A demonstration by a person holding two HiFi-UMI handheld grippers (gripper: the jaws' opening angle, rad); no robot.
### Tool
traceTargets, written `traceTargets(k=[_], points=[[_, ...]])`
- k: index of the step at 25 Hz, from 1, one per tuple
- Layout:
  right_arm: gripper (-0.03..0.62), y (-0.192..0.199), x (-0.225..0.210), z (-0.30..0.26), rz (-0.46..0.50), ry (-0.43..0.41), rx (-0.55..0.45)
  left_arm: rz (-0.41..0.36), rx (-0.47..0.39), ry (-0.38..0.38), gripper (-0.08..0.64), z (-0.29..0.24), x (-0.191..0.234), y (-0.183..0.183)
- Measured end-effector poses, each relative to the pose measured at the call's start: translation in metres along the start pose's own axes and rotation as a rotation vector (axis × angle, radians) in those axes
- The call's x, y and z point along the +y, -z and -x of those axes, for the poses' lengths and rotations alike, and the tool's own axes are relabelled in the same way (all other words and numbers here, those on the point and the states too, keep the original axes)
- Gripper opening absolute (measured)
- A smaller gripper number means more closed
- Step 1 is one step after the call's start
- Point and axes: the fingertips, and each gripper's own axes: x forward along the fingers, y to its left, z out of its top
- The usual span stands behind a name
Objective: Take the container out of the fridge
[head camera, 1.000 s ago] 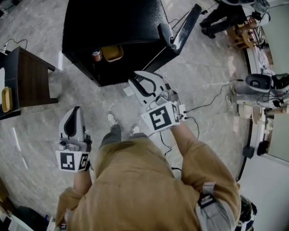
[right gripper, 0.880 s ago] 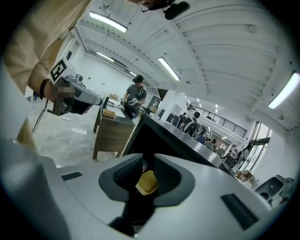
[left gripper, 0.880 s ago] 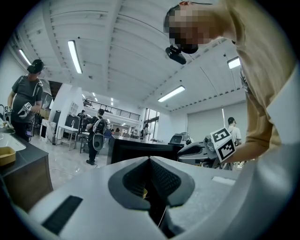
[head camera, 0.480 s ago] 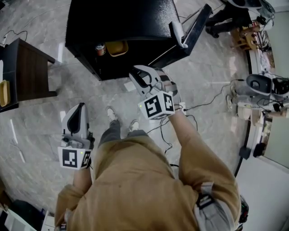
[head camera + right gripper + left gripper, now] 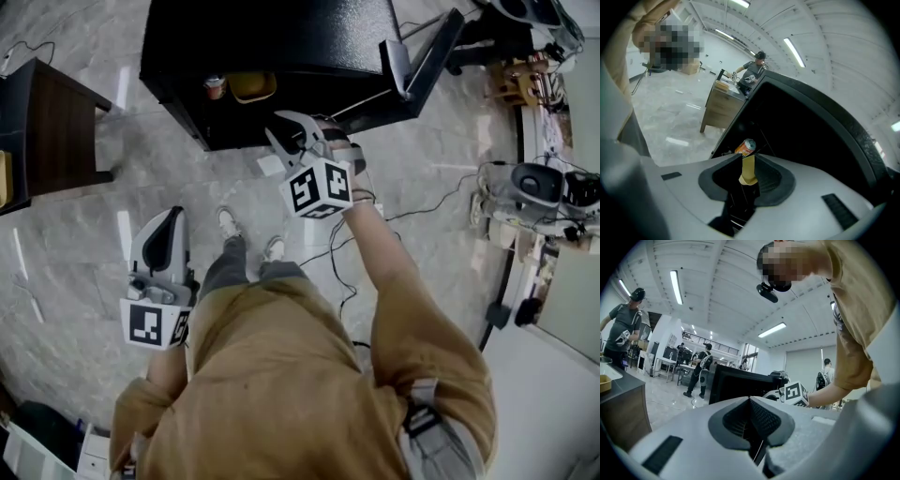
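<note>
A yellow container sits inside the open black fridge, next to an orange drink can. My right gripper points down at the fridge opening, just short of it. Its jaws are open and have just widened a little. In the right gripper view the container and the can show through the gap of that gripper, farther off and untouched. My left gripper hangs by the person's left side, away from the fridge. In the left gripper view it is shut and empty.
The fridge door swings open to the right. A dark wooden side table stands left of the fridge. Cables trail over the marble floor toward equipment at the right. Other people stand in the room behind.
My right gripper has dropped and moved in toward the fridge opening, turning its marker cube toward the camera. The left gripper has sunk slightly beside the person's leg.
</note>
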Motion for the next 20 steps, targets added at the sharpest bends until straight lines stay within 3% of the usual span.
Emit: traceTargets(k=[20], points=[[0.094, 0.047, 0.019, -0.096, 0.124, -0.089, 0.128, 0.031, 0.042, 0.01, 0.0, -0.011, 0.033, 0.036]])
